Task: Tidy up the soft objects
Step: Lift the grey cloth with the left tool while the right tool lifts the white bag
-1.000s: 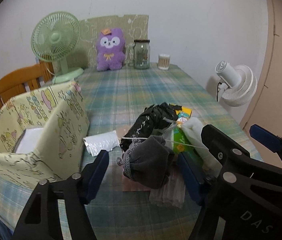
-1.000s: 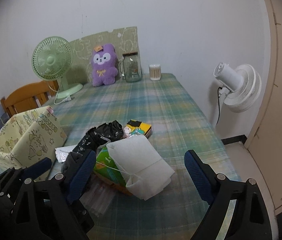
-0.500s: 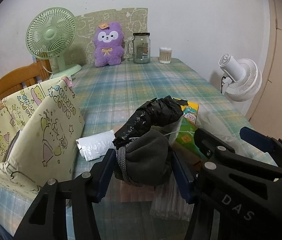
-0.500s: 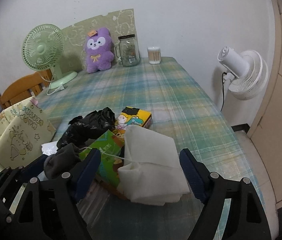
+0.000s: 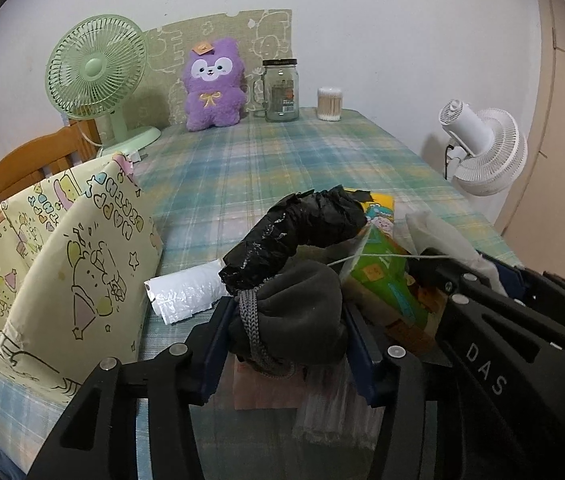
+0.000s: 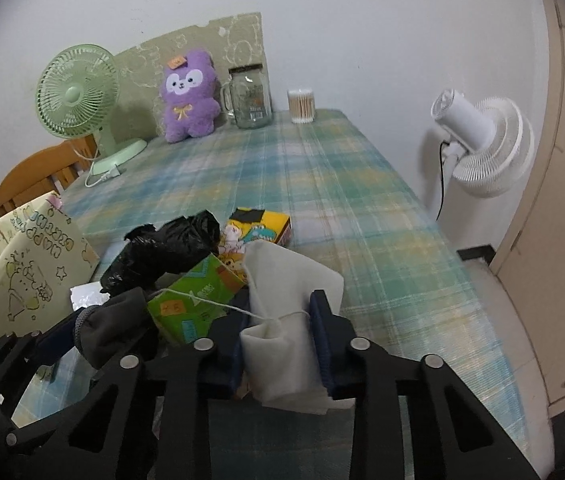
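Note:
My left gripper [image 5: 286,320] is shut on a dark grey drawstring pouch [image 5: 294,316] at the near edge of the pile. My right gripper [image 6: 278,336] is shut on a white cloth bag [image 6: 286,312] with a thin white string. The grey pouch also shows in the right wrist view [image 6: 110,328]. Between them lie a black plastic bag [image 5: 298,232], a green tissue pack [image 5: 386,280], a cartoon-print pack [image 6: 258,232] and a white plastic roll [image 5: 186,292]. A yellow cartoon-print fabric bin [image 5: 58,272] stands open at the left.
On the plaid table [image 5: 290,160], at the far end, stand a green desk fan [image 5: 94,76], a purple plush toy [image 5: 212,84], a glass jar [image 5: 280,90] and a cotton-swab tub [image 5: 329,103]. A wooden chair [image 5: 30,168] is at the left, a white floor fan [image 5: 482,148] at the right.
Both grippers moved forward and closed: the left onto the grey pouch, the right onto the white cloth bag. Both were open a second ago.

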Tool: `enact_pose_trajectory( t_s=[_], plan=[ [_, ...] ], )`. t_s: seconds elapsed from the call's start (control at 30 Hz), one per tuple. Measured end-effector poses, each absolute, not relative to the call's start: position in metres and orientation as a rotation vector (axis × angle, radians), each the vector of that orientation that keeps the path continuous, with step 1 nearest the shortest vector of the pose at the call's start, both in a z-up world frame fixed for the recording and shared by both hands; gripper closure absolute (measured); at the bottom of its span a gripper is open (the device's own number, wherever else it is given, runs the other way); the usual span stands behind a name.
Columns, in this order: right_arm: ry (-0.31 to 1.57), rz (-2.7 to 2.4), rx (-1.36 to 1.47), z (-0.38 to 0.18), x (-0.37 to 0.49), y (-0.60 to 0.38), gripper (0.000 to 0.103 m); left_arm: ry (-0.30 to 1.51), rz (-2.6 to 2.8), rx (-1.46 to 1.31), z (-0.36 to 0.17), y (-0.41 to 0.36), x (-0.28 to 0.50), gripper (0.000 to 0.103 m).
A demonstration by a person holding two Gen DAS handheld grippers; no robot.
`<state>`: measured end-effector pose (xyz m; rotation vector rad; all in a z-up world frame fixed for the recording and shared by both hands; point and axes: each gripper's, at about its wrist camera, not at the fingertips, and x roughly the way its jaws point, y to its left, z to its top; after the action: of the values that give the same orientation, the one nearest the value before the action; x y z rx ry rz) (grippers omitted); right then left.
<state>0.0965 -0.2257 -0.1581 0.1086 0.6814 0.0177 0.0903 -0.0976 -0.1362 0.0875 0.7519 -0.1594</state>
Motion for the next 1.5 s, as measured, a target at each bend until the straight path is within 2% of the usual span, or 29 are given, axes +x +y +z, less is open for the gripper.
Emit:
enact_pose_trajectory(
  t_s=[0.1, 1.0, 1.5],
  plan=[
    [0.653, 0.018, 0.103, -0.148, 0.09, -0.225, 0.076, 0.734, -0.163, 0.086, -0.128, -0.096, 0.085, 0.05],
    [0.534, 0.057, 0.072, -0.066, 0.057, -0.199, 0.076, 0.654, -0.181, 0.069, -0.055, -0.082, 0.069, 0.05],
    [0.513, 0.083, 0.055, -0.041, 0.058, -0.171, 0.076, 0.619, -0.178, 0.066, -0.031, -0.058, 0.069, 0.05]
  ],
)
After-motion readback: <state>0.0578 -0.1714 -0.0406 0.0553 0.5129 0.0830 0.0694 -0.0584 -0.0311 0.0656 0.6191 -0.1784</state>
